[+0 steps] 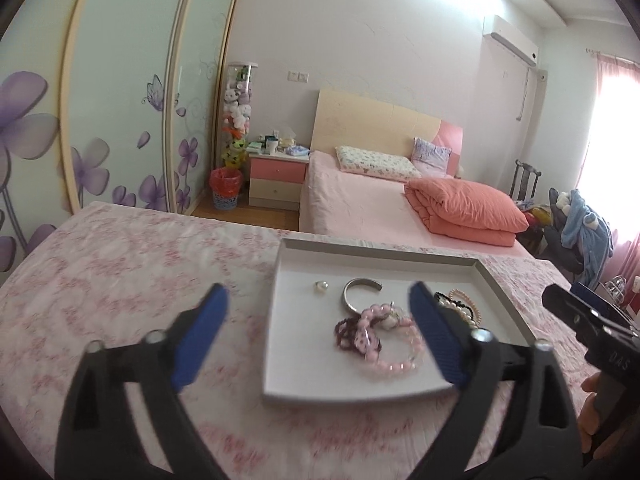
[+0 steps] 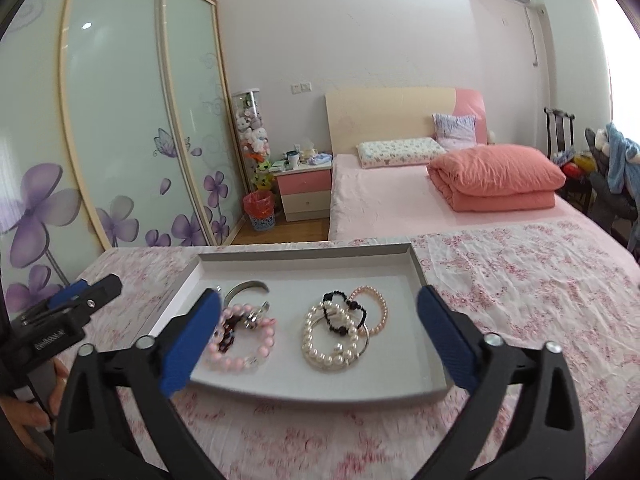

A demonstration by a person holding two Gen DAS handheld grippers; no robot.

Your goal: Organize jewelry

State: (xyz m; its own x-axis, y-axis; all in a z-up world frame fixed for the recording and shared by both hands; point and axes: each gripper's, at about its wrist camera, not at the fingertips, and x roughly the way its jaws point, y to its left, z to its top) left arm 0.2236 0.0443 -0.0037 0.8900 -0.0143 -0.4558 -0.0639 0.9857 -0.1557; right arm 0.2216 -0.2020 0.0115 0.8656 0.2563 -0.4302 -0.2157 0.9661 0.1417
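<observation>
A grey-rimmed white tray (image 1: 400, 252) (image 2: 424, 280) lies on the pink floral cloth (image 1: 140, 272). It holds a silver cuff bangle (image 1: 356, 292) (image 2: 246, 288), a pearl bead (image 1: 321, 287), a pink bead bracelet (image 1: 396, 348) (image 2: 244, 340) tangled with a dark red one (image 1: 352, 336), a white pearl bracelet (image 2: 332, 340) (image 1: 464, 314), a black bead band (image 2: 344, 312) and a thin pink pearl bracelet (image 2: 374, 308). My left gripper (image 1: 316, 312) is open and empty above the tray's left edge. My right gripper (image 2: 320, 324) is open and empty above the tray.
A bed (image 2: 400, 200) with a folded salmon quilt (image 2: 496, 176) and pillows stands behind. A pink nightstand (image 2: 306, 188), a red bin (image 2: 260, 210) and floral wardrobe doors (image 2: 120, 120) are at the left. A chair with blue clothing (image 1: 584, 228) is at the right.
</observation>
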